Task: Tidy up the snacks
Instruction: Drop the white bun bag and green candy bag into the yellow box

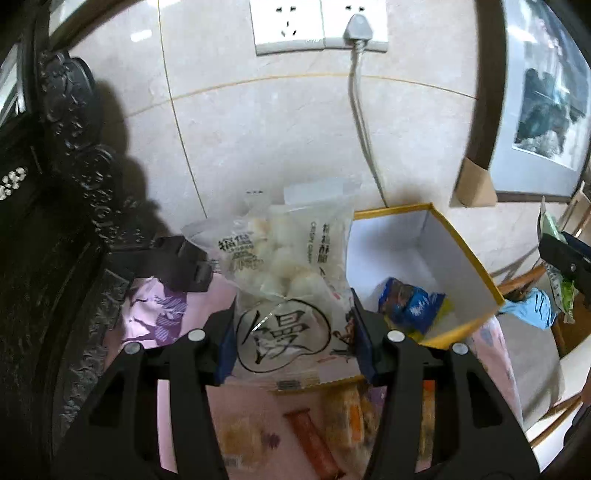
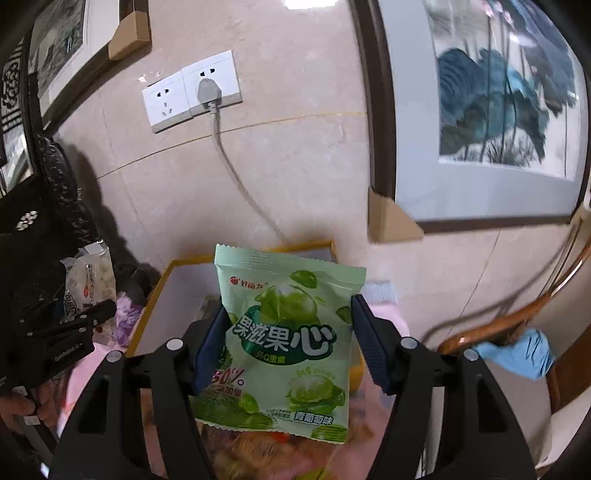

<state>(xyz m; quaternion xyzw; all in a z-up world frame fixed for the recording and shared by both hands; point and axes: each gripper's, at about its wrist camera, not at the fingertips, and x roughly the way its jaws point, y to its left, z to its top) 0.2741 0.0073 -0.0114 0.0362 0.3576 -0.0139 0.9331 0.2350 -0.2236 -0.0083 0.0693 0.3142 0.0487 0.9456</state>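
Observation:
My left gripper [image 1: 295, 325] is shut on a clear bag of white puffed snacks [image 1: 288, 266] and holds it upright above the table, just left of a yellow-rimmed white box [image 1: 443, 258]. A blue snack packet [image 1: 410, 306] lies inside the box. My right gripper [image 2: 288, 332] is shut on a green grape gummy bag [image 2: 288, 332] and holds it over the same box [image 2: 162, 291]. The left gripper with its bag [image 2: 92, 284] shows at the left of the right wrist view. The right gripper [image 1: 565, 258] shows at the right edge of the left wrist view.
Several loose snack packets [image 1: 332, 413] lie on the pink cloth [image 1: 177, 314] below the grippers. A tiled wall with a socket [image 1: 317, 26] and cord stands behind. Dark carved furniture [image 1: 55, 184] is at the left. A framed picture [image 2: 498, 110], wooden chair [image 2: 517, 321] and blue cloth [image 2: 513, 354] are at the right.

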